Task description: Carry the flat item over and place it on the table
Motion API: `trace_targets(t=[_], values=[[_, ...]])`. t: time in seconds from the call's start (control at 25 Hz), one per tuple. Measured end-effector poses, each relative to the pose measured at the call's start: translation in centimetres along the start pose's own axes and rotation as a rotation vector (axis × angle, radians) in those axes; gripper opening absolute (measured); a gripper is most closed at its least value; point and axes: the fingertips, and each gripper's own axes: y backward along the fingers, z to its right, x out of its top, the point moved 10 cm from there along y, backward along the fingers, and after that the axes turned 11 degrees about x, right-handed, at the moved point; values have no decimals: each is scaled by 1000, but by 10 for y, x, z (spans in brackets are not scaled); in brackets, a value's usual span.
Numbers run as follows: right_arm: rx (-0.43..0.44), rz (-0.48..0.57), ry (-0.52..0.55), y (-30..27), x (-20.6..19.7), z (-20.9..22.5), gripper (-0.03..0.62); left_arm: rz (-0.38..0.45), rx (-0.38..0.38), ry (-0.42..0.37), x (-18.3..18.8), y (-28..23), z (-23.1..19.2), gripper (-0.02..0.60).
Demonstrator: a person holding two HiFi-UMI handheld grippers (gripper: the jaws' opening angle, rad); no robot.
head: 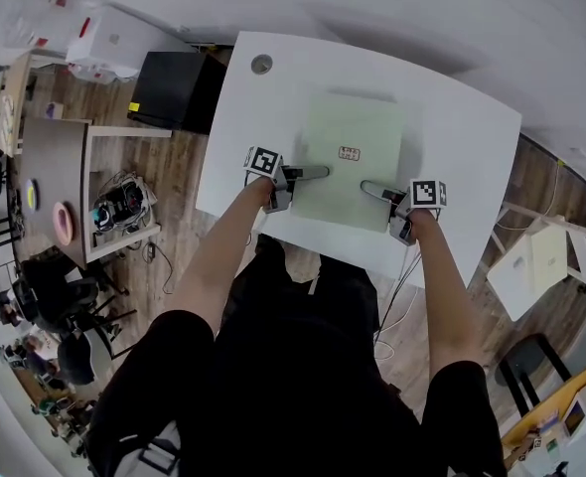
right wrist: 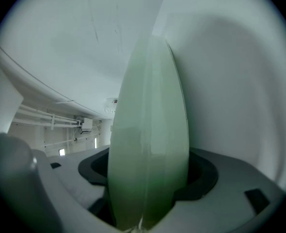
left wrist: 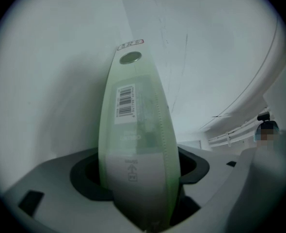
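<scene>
Where the left gripper (head: pixel 321 173) sat: at the left edge of the flat item (head: pixel 358 127), jaws released, that edge loose between them.
Middle: the item lay flat on the white table (head: pixel 263 117), label upward.
Rightward: right gripper (head: pixel 367 187) at the opposite edge, jaws likewise released.

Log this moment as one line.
flat item lying on table | left gripper open around its edge | right gripper open around its edge

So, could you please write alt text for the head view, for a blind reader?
A pale green flat item lies on a white table, seen from above, with the left tool and the right tool reaching over its left and right edges. The person's forearms enter from below.
</scene>
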Motion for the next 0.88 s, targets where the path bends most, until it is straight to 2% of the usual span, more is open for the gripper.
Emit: trace_targets(t=[0.24,0.44,0.64,0.8,0.88], values=[[-68,18,33,12,-7,-5,337,0,2,-30,1,-3,4,339],[-91,27,44,22,-15,-4,337,-16,16,-51,0,-8,6,339],[-133,47,64,37,-15,-7,337,1,0,-31,-3,-10,6,339],[-206,95,112,54,-14,-11,337,39,59,-83,0,5,3,337],[-232,94,135,56,-16,-13,336,48,62,-84,-2,9,2,337]])
